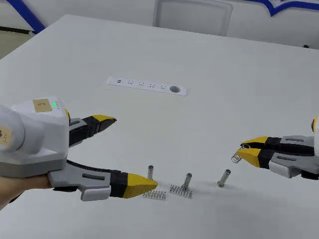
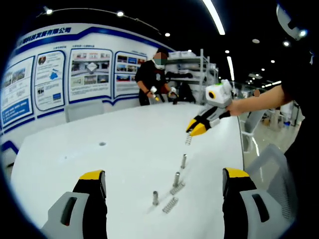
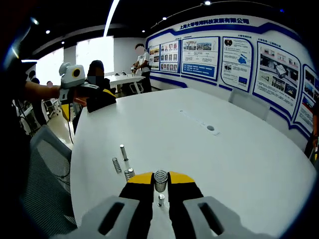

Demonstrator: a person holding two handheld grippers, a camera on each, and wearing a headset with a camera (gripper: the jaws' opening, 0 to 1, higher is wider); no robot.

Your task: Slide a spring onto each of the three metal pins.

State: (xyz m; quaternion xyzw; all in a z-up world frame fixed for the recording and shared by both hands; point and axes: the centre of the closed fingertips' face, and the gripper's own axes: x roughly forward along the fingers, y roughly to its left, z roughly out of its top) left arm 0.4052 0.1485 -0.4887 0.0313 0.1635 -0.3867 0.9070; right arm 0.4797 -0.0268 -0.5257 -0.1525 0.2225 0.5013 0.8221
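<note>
White table (image 1: pixel 209 64), seen from the head view. Three short grey metal pins stand in a row near the front edge: left pin (image 1: pixel 150 172), middle pin (image 1: pixel 188 180), right pin (image 1: pixel 224 177). The right pin looks slightly tilted from this angle. All three shafts are bare.

The left gripper (image 1: pixel 122 152) has a grey body and black jaws with yellow tips. The jaws are spread wide and grasp nothing. The lower tip sits just beside the left pin in the head view. In the left gripper view the row of pins lies ahead, between the two jaws.

The right gripper (image 1: pixel 244 149) is of the same build. Its jaws are clenched on the held spring (image 1: pixel 236 157), a small coil of steel wire pinched at one end, with the rest of the coil sticking out past the tips. It is off the table, to the right of the right pin and apart from it. In the right gripper view the coil stands between the yellow tips, with a pin showing just under it.

Two more coils of the same kind lie flat on the table. The first loose spring (image 1: pixel 154 195) is just in front of the left pin. The second loose spring (image 1: pixel 180 190) is at the foot of the middle pin; whether they touch cannot be told.

A long white power strip (image 1: pixel 147 86) lies further back, well apart from the pins. A grey chair back (image 1: pixel 192 15) stands at the far edge. In the left gripper view a person in dark clothing (image 2: pixel 152 74) stands at another table.
</note>
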